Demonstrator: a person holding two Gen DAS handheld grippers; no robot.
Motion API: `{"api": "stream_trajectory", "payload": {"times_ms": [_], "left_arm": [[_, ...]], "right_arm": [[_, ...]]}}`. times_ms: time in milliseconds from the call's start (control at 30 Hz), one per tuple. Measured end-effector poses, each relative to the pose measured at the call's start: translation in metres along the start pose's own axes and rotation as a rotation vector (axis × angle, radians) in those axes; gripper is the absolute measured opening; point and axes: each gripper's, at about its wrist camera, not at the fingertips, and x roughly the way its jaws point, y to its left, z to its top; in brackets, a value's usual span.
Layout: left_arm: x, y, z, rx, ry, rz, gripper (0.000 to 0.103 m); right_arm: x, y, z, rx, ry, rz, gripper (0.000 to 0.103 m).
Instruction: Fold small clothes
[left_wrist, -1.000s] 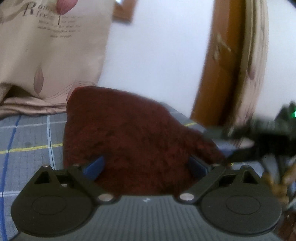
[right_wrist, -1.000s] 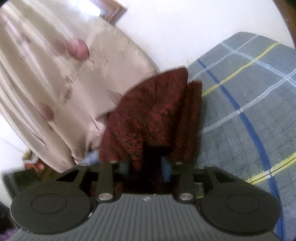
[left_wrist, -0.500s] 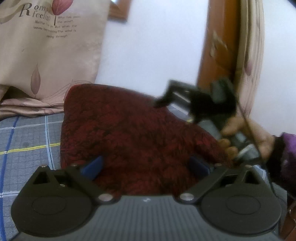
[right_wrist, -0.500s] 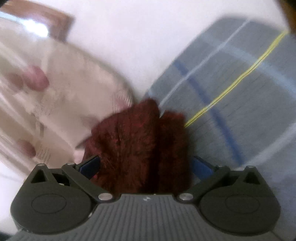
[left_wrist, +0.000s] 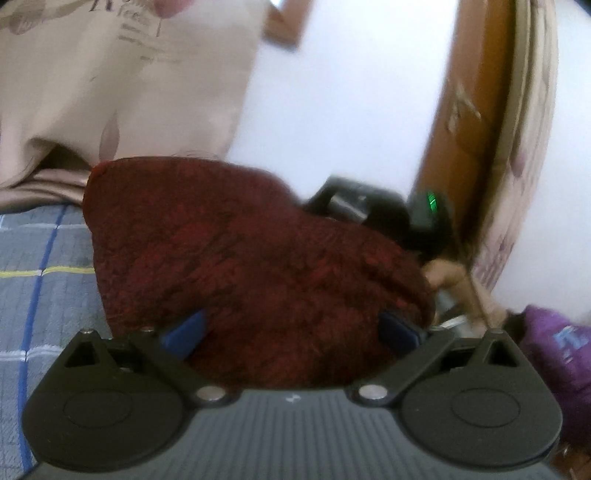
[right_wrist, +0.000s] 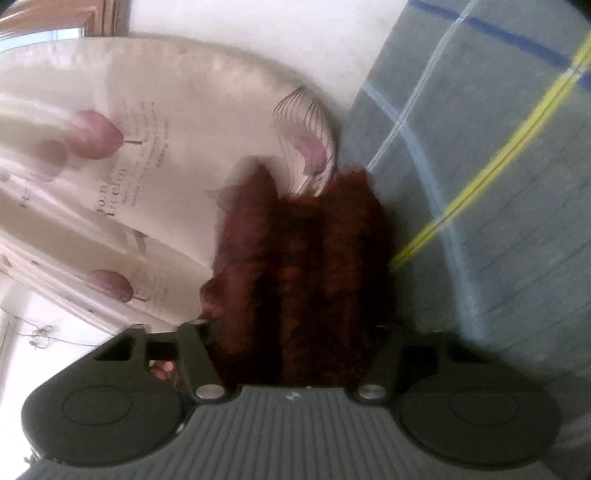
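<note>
Since half a second ago the right gripper (left_wrist: 373, 210) has dropped from above the cloth's far edge to a spot behind it, at about two o'clock in the left wrist view, and in its own view its links have drawn inward from a wide spread.

The dark red fuzzy garment (left_wrist: 251, 273) lies bunched on the grey plaid bedsheet (left_wrist: 40, 266), its far corner at eleven o'clock reaching the hem of the beige printed curtain (left_wrist: 122, 85). Its near edge sits between the blue fingertips (left_wrist: 184, 332) of the left gripper (left_wrist: 291, 332), whose jaws stand wide apart with the cloth lying loosely in the gap, not clamped.

In the right wrist view the garment (right_wrist: 303, 273) shows as three upright folds running straight into the right gripper (right_wrist: 295, 354). The fingers are buried in the pile, and the frame is blurred, so it seems to be pinching the cloth, though I cannot tell for sure. The bedsheet (right_wrist: 498, 206) fills the side from one to four o'clock, the curtain (right_wrist: 140, 177) from nine to eleven.

At three o'clock in the left wrist view a bare hand (left_wrist: 448, 280) holds the right gripper, just beyond the cloth's edge, with a purple sleeve (left_wrist: 554, 350) below it. A brown wooden door frame (left_wrist: 458, 110) rises at one o'clock against the white wall (left_wrist: 340, 92).
</note>
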Motion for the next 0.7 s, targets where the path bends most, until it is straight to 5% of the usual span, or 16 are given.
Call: {"api": "stream_trajectory", "payload": {"times_ms": [167, 267, 400, 467, 500, 533, 700], "left_arm": [[0.0, 0.003, -0.003, -0.005, -0.008, -0.007, 0.103], [-0.001, 0.002, -0.003, 0.0, -0.006, -0.008, 0.103], [-0.004, 0.001, -0.008, 0.027, -0.007, -0.008, 0.103], [-0.006, 0.001, -0.011, 0.045, -0.001, -0.014, 0.103], [-0.008, 0.002, -0.012, 0.044, 0.003, -0.02, 0.103], [-0.01, 0.004, -0.014, 0.033, 0.004, -0.026, 0.103], [-0.025, 0.015, -0.015, -0.059, 0.004, -0.063, 0.103]], "right_arm": [[-0.054, 0.029, 0.0, -0.125, -0.08, -0.102, 0.094], [-0.085, 0.06, -0.008, -0.265, -0.111, -0.122, 0.094], [-0.1, 0.097, -0.042, -0.392, 0.0, -0.134, 0.091], [-0.093, 0.106, -0.061, -0.456, 0.057, -0.195, 0.073], [-0.09, 0.106, -0.069, -0.487, 0.079, -0.226, 0.033], [-0.085, 0.106, -0.074, -0.522, 0.087, -0.278, 0.009], [-0.08, 0.074, -0.076, -0.616, 0.037, -0.437, 0.01]]}}
